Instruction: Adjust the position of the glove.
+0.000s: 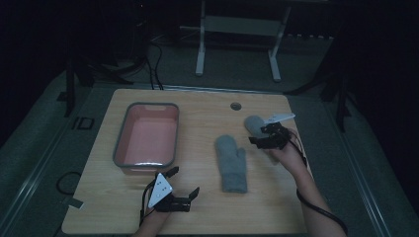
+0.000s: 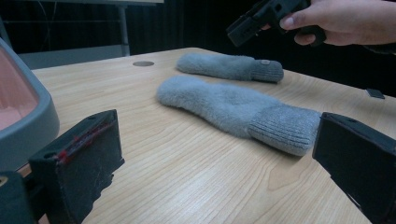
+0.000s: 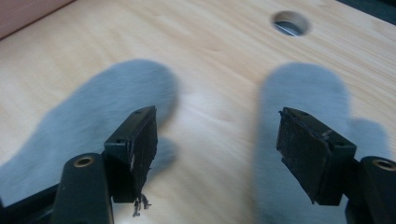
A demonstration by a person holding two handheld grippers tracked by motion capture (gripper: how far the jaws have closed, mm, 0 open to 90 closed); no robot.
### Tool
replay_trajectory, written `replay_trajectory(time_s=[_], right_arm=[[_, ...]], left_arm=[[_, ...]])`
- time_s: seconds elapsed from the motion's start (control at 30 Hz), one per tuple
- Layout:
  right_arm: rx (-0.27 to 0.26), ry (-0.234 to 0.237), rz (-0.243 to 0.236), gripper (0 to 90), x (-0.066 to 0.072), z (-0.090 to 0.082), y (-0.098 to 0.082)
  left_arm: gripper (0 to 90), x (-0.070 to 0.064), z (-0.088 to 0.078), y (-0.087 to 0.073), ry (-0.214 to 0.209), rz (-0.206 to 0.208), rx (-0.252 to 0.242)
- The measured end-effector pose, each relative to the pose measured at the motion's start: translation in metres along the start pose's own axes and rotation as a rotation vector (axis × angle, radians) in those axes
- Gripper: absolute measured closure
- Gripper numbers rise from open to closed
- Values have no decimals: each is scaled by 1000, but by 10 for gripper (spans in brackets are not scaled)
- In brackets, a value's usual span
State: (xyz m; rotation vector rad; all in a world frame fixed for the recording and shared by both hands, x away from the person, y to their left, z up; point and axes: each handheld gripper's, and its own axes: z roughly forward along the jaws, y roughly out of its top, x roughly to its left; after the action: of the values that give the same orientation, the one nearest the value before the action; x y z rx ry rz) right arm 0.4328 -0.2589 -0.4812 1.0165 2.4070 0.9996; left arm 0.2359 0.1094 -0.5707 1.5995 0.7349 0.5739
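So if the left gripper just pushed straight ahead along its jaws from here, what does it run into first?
Most likely the near grey mitten: in the left gripper view it lies across the table ahead of the open left gripper, ribbed cuff nearest the right-hand jaw. The bare wood before it looks free, though depth is hard to judge.

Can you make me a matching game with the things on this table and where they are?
Things:
1. tub
2. near mitten
3. far mitten
4. left hand-held gripper

Places:
A. middle of the table
B. front edge, jaws open and empty
C. left side of the table
D. right side, under the right hand-held gripper

Pairs: 1-C, 2-A, 3-D, 4-B
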Motion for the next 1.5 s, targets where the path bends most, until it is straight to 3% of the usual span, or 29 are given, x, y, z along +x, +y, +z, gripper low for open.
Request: replay_trajectory(time_s=[0.13,0.33,0.43,0.6,0.73,0.83,0.87,0.97,1.03,1.23,1.3,1.37,1.43,1.5], right_arm=[[30,-25,35,309,-20,2,1],[84,-61,24,324,-41,17,1],[83,-49,7,364,-47,22,-2],[132,-72,3,411,-55,36,-13],[168,-92,12,555,-60,47,-25],[154,-106,83,766,-62,46,-28],[152,-119,109,816,-61,45,-28],[134,-190,138,840,-51,37,-25],[108,-238,194,844,-46,28,-26],[49,-342,301,845,-31,-10,-33],[43,-384,307,844,-23,-23,-35],[29,-402,333,844,-18,-35,-38],[1,-389,380,843,-13,-46,-43],[5,-397,389,843,-7,-51,-47]], left_arm=[[17,0,0,0,0,-1,0],[17,0,0,0,-2,-3,0],[17,0,0,0,-4,-3,-1],[17,-1,0,0,-10,-1,-1],[17,0,0,0,-10,-5,0],[17,-1,0,0,-7,0,0],[17,-1,0,0,-7,-1,-1],[17,0,0,0,-7,-5,-1],[17,0,0,0,-7,-5,-1],[17,-1,0,0,-5,-1,-2],[17,-1,0,0,-5,-1,-2],[17,-1,0,0,-5,0,-2],[17,-1,0,0,-3,2,-1],[17,-1,0,0,-4,1,-2]])
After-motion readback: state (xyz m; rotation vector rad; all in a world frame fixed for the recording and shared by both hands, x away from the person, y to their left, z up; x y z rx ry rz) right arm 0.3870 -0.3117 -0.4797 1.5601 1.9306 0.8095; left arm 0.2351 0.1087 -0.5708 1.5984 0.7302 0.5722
